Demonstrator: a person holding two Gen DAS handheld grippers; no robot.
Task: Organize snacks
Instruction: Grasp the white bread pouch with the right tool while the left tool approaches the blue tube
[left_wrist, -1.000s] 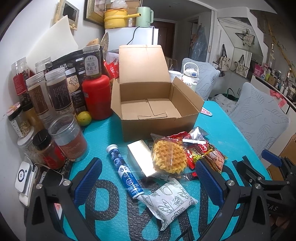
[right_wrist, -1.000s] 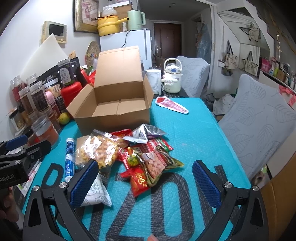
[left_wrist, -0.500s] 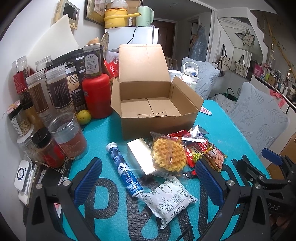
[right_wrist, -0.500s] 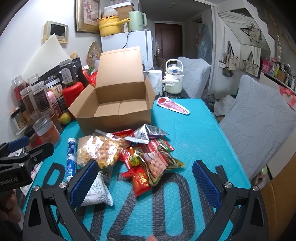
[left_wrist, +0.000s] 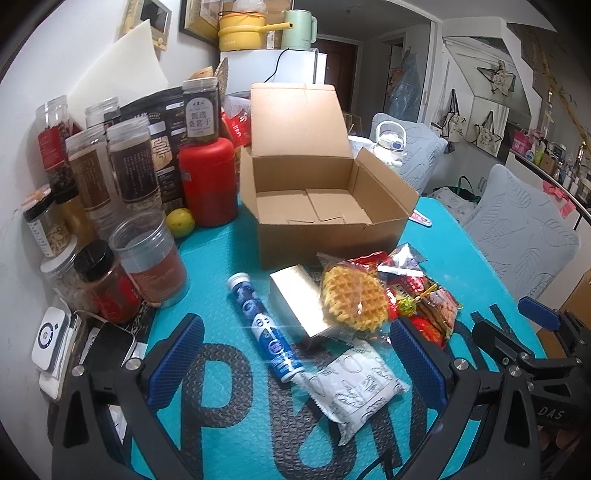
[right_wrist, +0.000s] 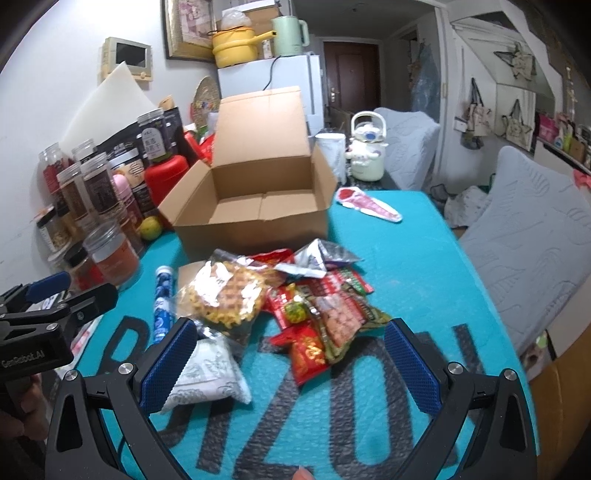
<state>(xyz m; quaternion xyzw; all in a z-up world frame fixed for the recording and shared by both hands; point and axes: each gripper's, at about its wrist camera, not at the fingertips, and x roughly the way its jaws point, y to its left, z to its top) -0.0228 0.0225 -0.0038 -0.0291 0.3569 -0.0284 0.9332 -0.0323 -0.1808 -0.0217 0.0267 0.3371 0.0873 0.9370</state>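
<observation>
My left hand-held gripper (left_wrist: 295, 365) was a black forked frame with two blue, ribbed finger pads (left_wrist: 177, 363) and silver screws at the joints. My right hand-held gripper (right_wrist: 291, 369) matched it: black arms, blue textured pads (right_wrist: 412, 367), silver screws. White lettering marked each black body where the other camera caught it.

Indoor light, moderately bright, even, from overhead; shadows soft and short under snack pile (right_wrist: 291, 306). Glare streaks on waffle wrapper (left_wrist: 352, 301) and gold box (left_wrist: 297, 301); wrapper foil washes out white in right view. Strong fisheye bending, black vignette in corners. Slight motion blur across both views; room beyond cardboard box (left_wrist: 321, 199) soft, dimmer toward dark door (right_wrist: 351, 77).
</observation>
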